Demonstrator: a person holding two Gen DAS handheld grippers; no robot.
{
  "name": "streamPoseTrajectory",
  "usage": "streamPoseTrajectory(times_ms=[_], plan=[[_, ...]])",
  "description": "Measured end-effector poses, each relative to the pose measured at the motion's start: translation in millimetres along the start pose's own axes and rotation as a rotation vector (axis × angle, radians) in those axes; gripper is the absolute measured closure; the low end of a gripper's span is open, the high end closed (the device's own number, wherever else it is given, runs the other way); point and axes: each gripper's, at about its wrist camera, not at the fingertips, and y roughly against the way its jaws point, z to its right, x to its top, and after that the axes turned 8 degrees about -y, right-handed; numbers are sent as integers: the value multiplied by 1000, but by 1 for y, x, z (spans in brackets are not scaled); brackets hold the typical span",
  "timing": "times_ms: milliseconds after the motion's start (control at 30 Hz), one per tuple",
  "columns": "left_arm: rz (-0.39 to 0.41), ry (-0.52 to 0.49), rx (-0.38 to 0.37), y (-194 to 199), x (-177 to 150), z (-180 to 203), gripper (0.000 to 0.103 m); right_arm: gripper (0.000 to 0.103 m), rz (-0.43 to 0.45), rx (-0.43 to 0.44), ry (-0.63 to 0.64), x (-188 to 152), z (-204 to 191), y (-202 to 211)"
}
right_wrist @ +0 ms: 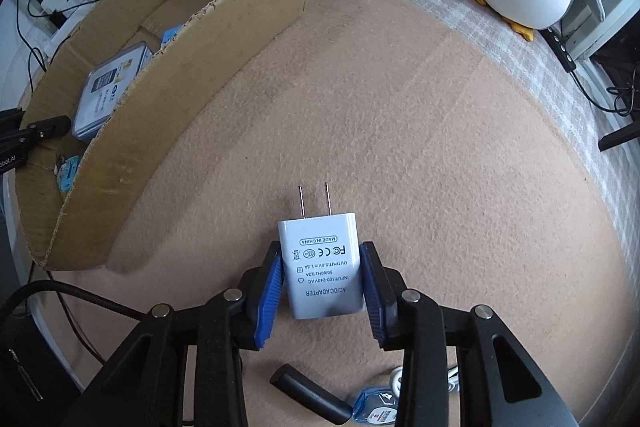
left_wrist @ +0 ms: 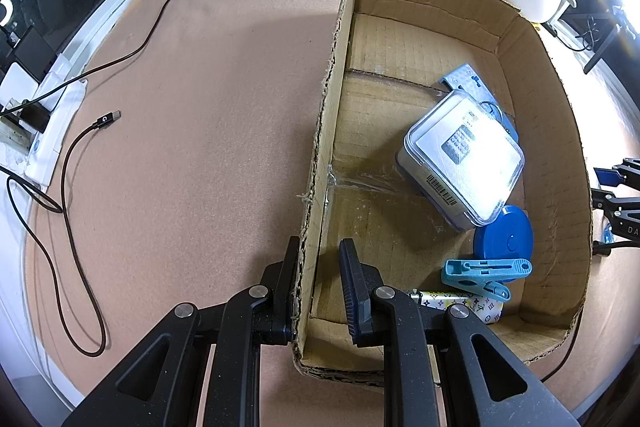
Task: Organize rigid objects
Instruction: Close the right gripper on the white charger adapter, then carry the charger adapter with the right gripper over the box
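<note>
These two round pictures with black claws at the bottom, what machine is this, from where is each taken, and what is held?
There is no robot. A person carries one hand-held gripper in each hand, each with a wide-angle camera looking along its two fingers.

In the left camera's view, the left hand-held gripper is clamped on the side wall of a cardboard box. Inside lie a clear-lidded container, a blue round lid, a blue clothespin and a patterned lighter.

In the right camera's view, the right hand-held gripper has a white charger plug between its pads on the pinkish mat.
</note>
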Motion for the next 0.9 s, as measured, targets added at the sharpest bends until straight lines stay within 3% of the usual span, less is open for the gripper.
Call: streamPoseTrajectory(times_ms=[233,433,667,900], plan=[[-2,0,0,0,0,-1,84,70,41,35,-50,-16,17,18],[-1,0,1,0,0,-1,84,70,131,62,-71,-5,19,54],[-1,1,0,0,0,-1,84,70,230,116,-57,29,-15,88],[-1,-1,2,1,0,-1,84,70,254,134,-13,66,-66,84]])
